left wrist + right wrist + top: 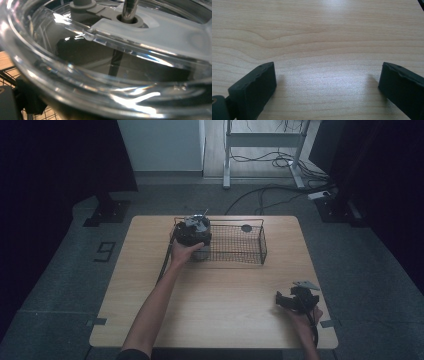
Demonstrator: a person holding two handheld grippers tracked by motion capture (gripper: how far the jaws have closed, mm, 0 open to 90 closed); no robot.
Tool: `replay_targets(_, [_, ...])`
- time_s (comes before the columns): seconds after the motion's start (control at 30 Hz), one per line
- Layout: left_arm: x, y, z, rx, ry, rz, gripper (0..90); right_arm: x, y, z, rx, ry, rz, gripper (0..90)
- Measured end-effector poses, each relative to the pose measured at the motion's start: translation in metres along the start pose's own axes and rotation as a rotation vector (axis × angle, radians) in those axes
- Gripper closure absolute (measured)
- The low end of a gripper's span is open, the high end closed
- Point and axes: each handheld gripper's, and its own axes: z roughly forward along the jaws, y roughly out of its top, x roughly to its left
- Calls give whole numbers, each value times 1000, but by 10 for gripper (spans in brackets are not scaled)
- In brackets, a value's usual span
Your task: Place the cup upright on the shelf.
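At the left, the left gripper (pixel 192 236) was over the near-left corner of the wire basket (pixel 250 251), and close in front of its jaws sat a clear plastic container (pixel 105 75) with a pale lid and a metal stem through it; whether those jaws were clamped on it I could not tell, since the container hid them. It looked to me like the container was being set into the basket and not yet released, so letting go and backing out were left. The basket's rim ran just below the jaws, leaving little slack there. To the right, the right gripper (pixel 325 82) rested with its 2 jaws spread wide and empty over bare table (pixel 317 30), with open room ahead.
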Motion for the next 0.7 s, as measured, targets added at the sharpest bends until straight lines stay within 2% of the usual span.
replay_targets(0.13, [0, -4, 2, 8, 7, 4, 38, 0, 0, 0, 0, 0, 0, 10])
replay_targets(0.47, [-2, -6, 0, -19, 22, -7, 31, 0, 0, 0, 0, 0, 0, 10])
replay_targets(0.6, [0, 0, -11, -61, 7, -21, 11, 0, 0, 0, 0, 0, 0, 10])
replay_targets(0.7, [1, 5, -20, -73, -2, -13, 3, 0, 0, 0, 1, -1, -1, 11])
